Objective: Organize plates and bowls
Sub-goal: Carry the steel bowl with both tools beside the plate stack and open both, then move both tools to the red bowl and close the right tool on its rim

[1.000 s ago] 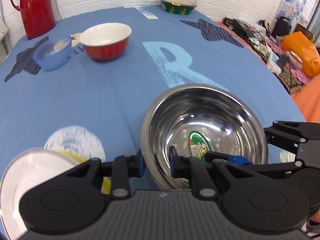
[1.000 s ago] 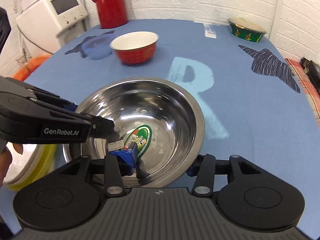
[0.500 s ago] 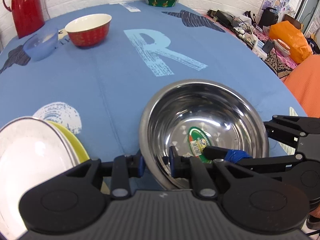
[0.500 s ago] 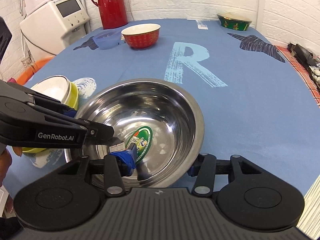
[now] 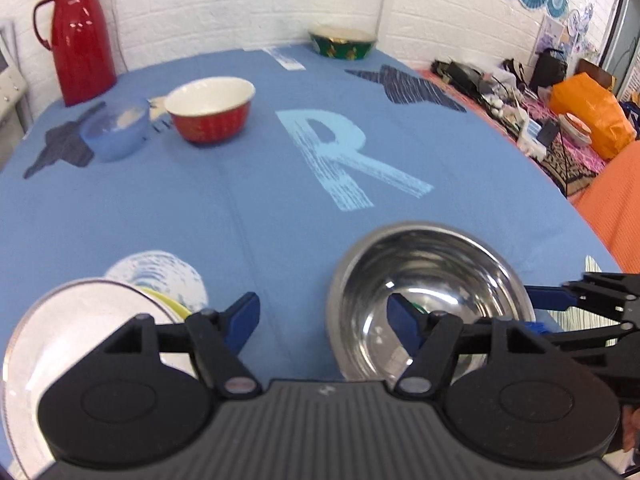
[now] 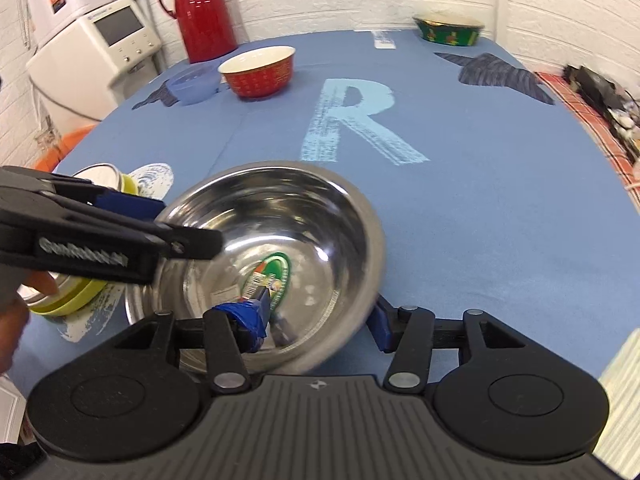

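A steel bowl [image 5: 432, 280] [image 6: 280, 216] with a green sticker inside sits near the front of the blue table. My right gripper [image 6: 312, 324] [image 5: 532, 314] holds the bowl's near right wall. One taped finger is inside and the other outside, and its jaws are easing slightly wider. The bowl looks tilted and blurred. My left gripper [image 5: 324, 320] [image 6: 186, 224] is opening wide at the bowl's left rim. One finger hangs over the inside, the other is out over the cloth, and neither pad touches. To the left stands a white dish [image 5: 80, 320] stacked on a yellow one [image 6: 72, 300].
A red bowl [image 5: 210, 108] [image 6: 258, 72] and a small blue bowl [image 5: 116, 128] sit at the back left. Behind them is a red thermos [image 5: 78, 36]. A green bowl [image 5: 342, 42] is at the far edge. A white appliance [image 6: 92, 52] stands left of the table and clutter [image 5: 520, 96] lies to its right.
My left gripper's jaws have sprung apart off the steel bowl's rim and drawn back a little. The bowl now leans in the right gripper, which shifted sideways.
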